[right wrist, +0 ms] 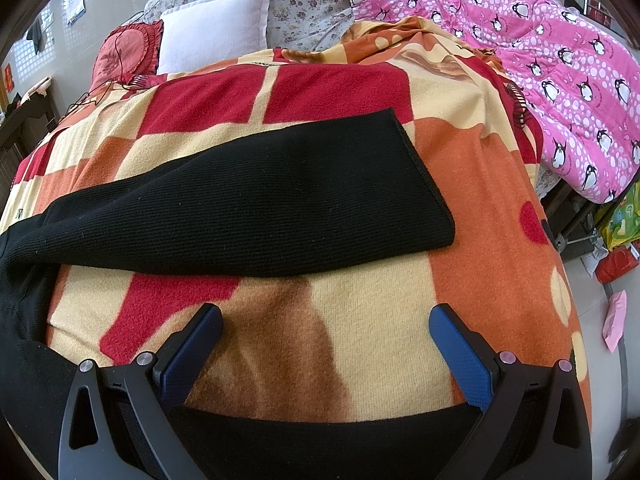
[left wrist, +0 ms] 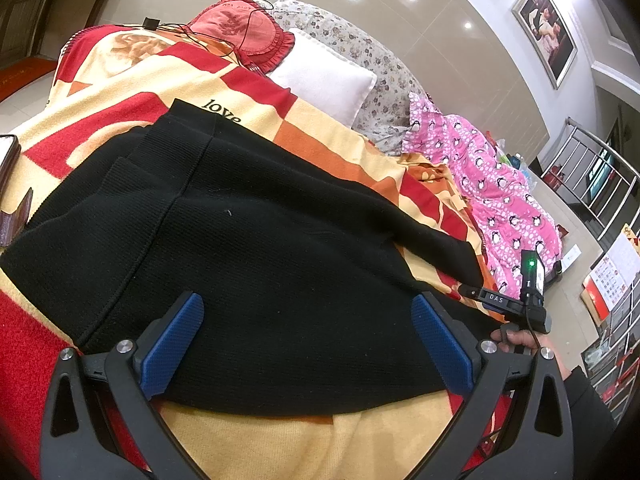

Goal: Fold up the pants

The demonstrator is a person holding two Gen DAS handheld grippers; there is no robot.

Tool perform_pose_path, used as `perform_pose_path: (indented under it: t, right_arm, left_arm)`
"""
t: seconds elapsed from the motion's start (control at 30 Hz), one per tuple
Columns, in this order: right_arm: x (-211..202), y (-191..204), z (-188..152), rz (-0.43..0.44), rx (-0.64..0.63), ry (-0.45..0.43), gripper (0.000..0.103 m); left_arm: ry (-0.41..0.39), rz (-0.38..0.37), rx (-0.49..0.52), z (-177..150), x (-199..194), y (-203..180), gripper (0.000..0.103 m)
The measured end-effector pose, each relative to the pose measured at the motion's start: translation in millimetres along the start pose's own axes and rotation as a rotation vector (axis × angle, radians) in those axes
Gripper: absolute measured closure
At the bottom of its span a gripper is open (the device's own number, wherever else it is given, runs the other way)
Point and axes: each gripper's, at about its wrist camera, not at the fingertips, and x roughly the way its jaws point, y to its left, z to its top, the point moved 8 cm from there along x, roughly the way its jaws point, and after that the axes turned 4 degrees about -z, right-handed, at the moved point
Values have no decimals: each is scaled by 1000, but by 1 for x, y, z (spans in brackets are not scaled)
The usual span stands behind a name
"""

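Black knit pants (left wrist: pixel 260 248) lie spread flat on a red, cream and orange blanket (left wrist: pixel 120 112) on a bed. In the left wrist view my left gripper (left wrist: pixel 308 312) is open, its blue pads over the near edge of the pants' upper part. The right gripper's body (left wrist: pixel 532 300) shows at the right, held by a hand. In the right wrist view one pant leg (right wrist: pixel 280 200) lies across the blanket (right wrist: pixel 360 308), its hem to the right. My right gripper (right wrist: pixel 326 322) is open and empty above bare blanket, with the other leg (right wrist: pixel 320 444) under it at the bottom.
A white pillow (left wrist: pixel 328 80), a red cushion (left wrist: pixel 244 32) with a black cable and a floral pillow (left wrist: pixel 360 52) lie at the bed's head. A pink penguin quilt (right wrist: pixel 560 60) is bunched on the right. A phone (left wrist: pixel 8 152) lies at the left edge.
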Motion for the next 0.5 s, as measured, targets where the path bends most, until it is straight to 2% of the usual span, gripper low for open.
perform_pose_path:
  t: [0.5]
  right_arm:
    - [0, -1, 0, 1, 0, 0, 1]
  left_arm:
    - [20, 28, 12, 2, 3, -12, 0]
